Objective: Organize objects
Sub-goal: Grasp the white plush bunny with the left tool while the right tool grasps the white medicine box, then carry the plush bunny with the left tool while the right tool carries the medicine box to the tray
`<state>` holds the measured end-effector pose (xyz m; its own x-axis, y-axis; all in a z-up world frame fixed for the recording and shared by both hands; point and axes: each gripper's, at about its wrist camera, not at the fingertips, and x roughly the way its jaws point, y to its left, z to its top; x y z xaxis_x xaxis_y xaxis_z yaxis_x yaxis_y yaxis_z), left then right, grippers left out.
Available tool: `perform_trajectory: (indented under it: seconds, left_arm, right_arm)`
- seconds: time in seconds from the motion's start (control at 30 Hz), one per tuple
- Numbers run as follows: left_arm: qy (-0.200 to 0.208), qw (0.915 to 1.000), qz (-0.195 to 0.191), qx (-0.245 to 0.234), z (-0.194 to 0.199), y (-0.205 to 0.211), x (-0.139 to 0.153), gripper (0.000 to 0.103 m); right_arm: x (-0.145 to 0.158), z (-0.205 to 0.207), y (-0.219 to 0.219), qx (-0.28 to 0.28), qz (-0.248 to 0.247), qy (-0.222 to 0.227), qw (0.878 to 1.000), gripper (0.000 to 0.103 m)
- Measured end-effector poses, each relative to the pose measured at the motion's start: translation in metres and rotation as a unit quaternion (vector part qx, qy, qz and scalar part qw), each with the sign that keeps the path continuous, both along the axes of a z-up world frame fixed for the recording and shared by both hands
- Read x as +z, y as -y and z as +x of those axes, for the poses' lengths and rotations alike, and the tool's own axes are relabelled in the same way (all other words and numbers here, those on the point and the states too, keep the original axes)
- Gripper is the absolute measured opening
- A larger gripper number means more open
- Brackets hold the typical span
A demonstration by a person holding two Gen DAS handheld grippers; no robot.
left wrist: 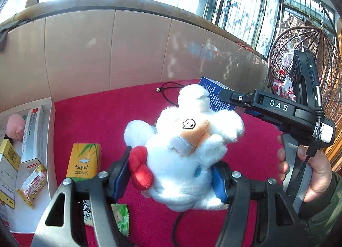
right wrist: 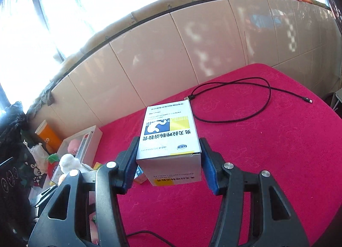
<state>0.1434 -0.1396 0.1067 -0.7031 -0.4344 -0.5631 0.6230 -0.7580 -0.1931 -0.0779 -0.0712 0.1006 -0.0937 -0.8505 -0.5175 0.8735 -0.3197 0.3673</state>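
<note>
Both claws tilted down, loaded

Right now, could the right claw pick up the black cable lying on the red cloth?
Probably not yet. The right claw is shut on the white medicine box, so it has no free grip. The black cable lies uncovered on the red cloth beyond it.

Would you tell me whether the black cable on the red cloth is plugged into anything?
No, the black cable lies loose on the red cloth, with both connectors free in the right wrist view.
</note>
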Motion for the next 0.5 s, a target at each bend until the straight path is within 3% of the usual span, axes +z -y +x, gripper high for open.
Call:
perform_trajectory:
  seconds: [0.27,0.5]
  left_arm:
    - [-0.028,0.9988,-0.015,0.037,0.041,0.004,0.024,0.065]
    - [-0.045,0.9970,-0.018,0.060,0.051,0.009,0.034,0.065]
  right_arm:
    - [0.015,0.027,0.000,0.028,-0.017,-0.021,0.999,0.053]
    - [0.028,0.046,-0.001,0.052,-0.034,-0.028,0.998,0.053]
